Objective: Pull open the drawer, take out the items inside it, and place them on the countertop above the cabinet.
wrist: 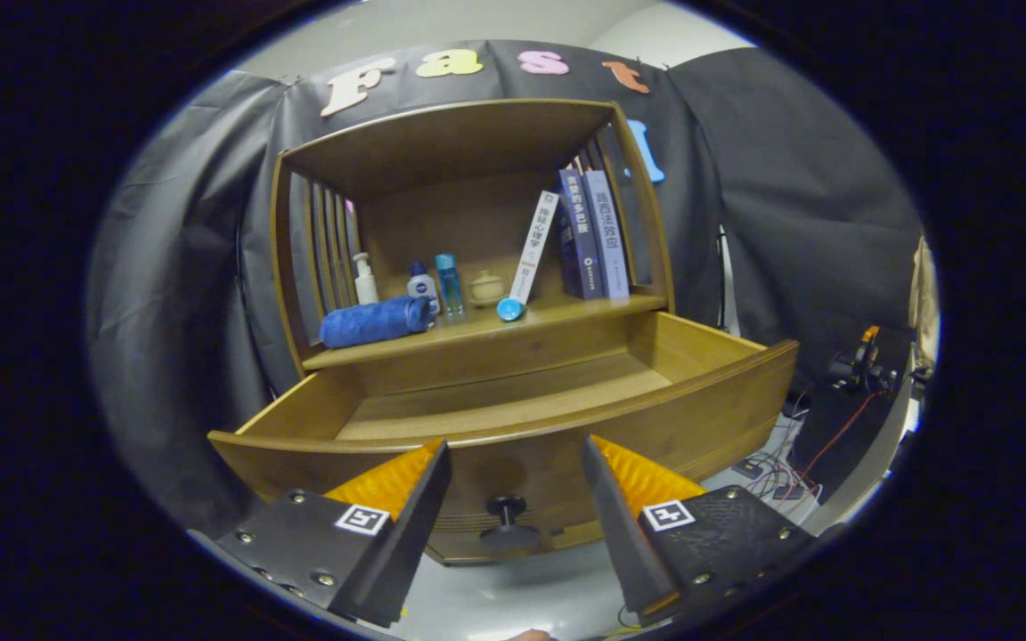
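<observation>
In front of the pulled-out brown wooden drawer [513, 405], my gripper [513, 485] hangs spread and empty.

Left to right on the wooden countertop shelf [566, 313] above the drawer I see a rolled blue towel [375, 321] lying on its side, a white pump bottle [364, 280], a small white bottle with a blue cap [422, 285], a slim clear blue bottle [449, 283], a little cream lidded jar [486, 288], a round blue object [509, 309] at the shelf's front edge, and three upright books [584, 236], one leaning. The drawer floor I can see is bare, so I judge the items are already out. My fingers straddle the drawer's black round knob [506, 521] without touching it, placed well for gripping it next.
</observation>
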Action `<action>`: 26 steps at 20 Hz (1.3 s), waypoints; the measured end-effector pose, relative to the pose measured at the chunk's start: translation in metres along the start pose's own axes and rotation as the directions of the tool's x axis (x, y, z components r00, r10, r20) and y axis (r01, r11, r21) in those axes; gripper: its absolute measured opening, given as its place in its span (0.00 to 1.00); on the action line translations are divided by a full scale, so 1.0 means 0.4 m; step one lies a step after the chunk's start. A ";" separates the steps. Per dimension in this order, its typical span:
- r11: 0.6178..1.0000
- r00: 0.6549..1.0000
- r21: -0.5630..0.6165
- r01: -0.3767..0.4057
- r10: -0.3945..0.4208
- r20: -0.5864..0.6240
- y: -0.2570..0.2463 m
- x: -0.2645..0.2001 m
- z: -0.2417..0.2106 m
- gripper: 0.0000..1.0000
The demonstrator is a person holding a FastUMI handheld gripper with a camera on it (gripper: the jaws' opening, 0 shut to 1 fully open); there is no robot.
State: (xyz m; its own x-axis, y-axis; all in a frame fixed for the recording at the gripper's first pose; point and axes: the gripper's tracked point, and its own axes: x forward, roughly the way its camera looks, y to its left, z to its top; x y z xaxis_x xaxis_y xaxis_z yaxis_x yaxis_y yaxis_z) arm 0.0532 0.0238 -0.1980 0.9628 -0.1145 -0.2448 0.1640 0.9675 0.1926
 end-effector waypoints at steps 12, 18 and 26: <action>0.998 0.998 0.017 -0.068 0.067 0.009 0.024 0.017 -0.002 0.89; 0.996 0.996 0.015 -0.089 0.089 -0.002 0.013 0.040 0.005 0.89; 0.995 0.995 0.015 -0.102 0.102 -0.001 0.011 0.074 0.016 0.89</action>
State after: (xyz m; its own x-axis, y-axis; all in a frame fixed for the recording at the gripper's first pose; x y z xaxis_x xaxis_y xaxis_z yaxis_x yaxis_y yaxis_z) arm 0.0836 0.0232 -0.1984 0.9742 -0.0147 -0.2251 0.0679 0.9706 0.2307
